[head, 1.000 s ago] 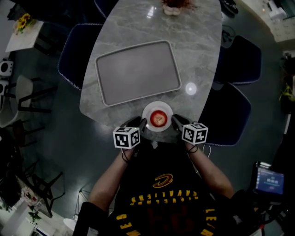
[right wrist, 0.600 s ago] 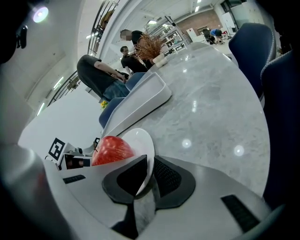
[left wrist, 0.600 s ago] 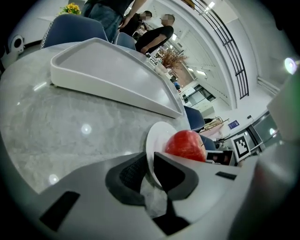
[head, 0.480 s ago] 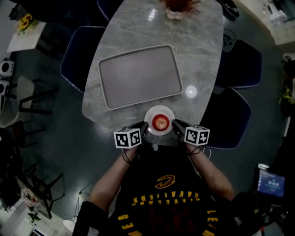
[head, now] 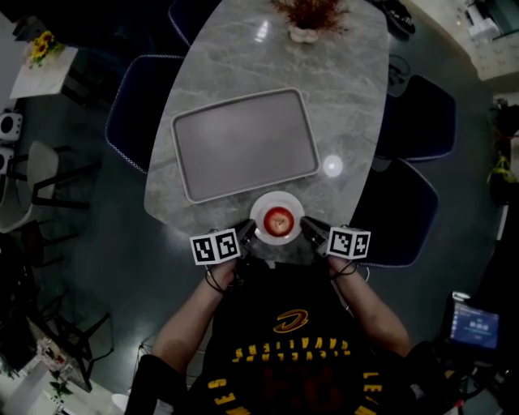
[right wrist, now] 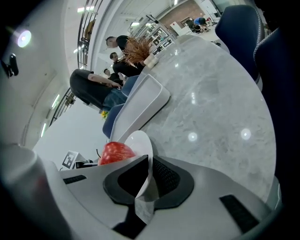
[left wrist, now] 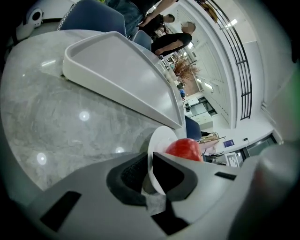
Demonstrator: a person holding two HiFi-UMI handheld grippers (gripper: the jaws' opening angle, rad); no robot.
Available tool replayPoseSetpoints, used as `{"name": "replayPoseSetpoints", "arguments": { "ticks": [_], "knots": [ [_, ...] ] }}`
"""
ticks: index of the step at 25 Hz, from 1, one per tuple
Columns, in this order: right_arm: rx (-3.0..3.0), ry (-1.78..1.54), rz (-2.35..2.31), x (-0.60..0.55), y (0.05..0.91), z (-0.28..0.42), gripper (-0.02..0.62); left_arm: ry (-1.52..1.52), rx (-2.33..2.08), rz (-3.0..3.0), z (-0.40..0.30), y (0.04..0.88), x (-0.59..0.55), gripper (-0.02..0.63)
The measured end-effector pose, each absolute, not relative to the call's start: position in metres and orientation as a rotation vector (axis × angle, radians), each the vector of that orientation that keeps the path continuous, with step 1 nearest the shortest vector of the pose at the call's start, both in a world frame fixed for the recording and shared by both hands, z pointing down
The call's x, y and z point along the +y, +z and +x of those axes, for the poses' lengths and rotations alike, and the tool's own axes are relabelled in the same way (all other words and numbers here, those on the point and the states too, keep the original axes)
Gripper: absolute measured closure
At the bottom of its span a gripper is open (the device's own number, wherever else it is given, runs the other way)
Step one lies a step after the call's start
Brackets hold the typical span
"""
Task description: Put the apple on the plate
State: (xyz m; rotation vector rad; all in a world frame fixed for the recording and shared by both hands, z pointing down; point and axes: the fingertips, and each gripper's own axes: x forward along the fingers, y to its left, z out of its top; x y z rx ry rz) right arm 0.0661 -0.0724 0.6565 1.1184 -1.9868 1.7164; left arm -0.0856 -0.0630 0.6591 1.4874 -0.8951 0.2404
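A red apple (head: pixel 278 219) lies on a small white plate (head: pixel 263 210) near the marble table's front edge. My left gripper (head: pixel 248 231) holds the plate's left rim and my right gripper (head: pixel 306 225) holds its right rim. In the left gripper view the plate rim (left wrist: pixel 154 150) stands between the pads, with the apple (left wrist: pixel 183 148) just beyond. The left gripper (left wrist: pixel 150 162) jaws have just been closing on that rim. The right gripper view shows the rim (right wrist: pixel 140 140) pinched in the right gripper (right wrist: pixel 149 167), with the apple (right wrist: pixel 117 153) to the left.
A large grey tray (head: pixel 243 142) lies behind the plate on the oval marble table (head: pixel 349 89). A vase of dried flowers (head: pixel 306 18) stands at the far end. Dark blue chairs (head: pixel 134 97) (head: pixel 420 113) (head: pixel 399 212) ring the table. People stand in the background (right wrist: pixel 98 79).
Both grippers have rolled, so their marker cubes lie flatter. The left jaws have closed in on the plate's rim. The plate and apple stay near the table's front edge.
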Motion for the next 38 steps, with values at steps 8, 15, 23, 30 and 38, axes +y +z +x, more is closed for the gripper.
{"name": "replayPoseSetpoints", "arguments": {
  "ticks": [8,15,23,30,38],
  "knots": [
    [-2.040,1.869,1.095,-0.095,0.626,0.050,0.563,0.137,-0.906,1.459,-0.102,0.633,-0.082,0.569],
    [-2.108,1.942,1.049,-0.120,0.604,0.033,0.565,0.023,-0.910,1.432,-0.118,0.615,-0.101,0.574],
    [-2.270,1.913,0.931,-0.171,0.579,0.003,0.568,-0.069,-0.946,1.420,-0.144,0.599,-0.141,0.575],
    [-2.172,1.945,1.013,-0.213,0.583,0.003,0.569,-0.098,-0.961,1.453,-0.154,0.589,-0.181,0.575],
    [-2.119,1.967,1.059,-0.254,0.596,-0.005,0.569,-0.137,-0.981,1.431,-0.167,0.598,-0.219,0.575]
  ]
}}
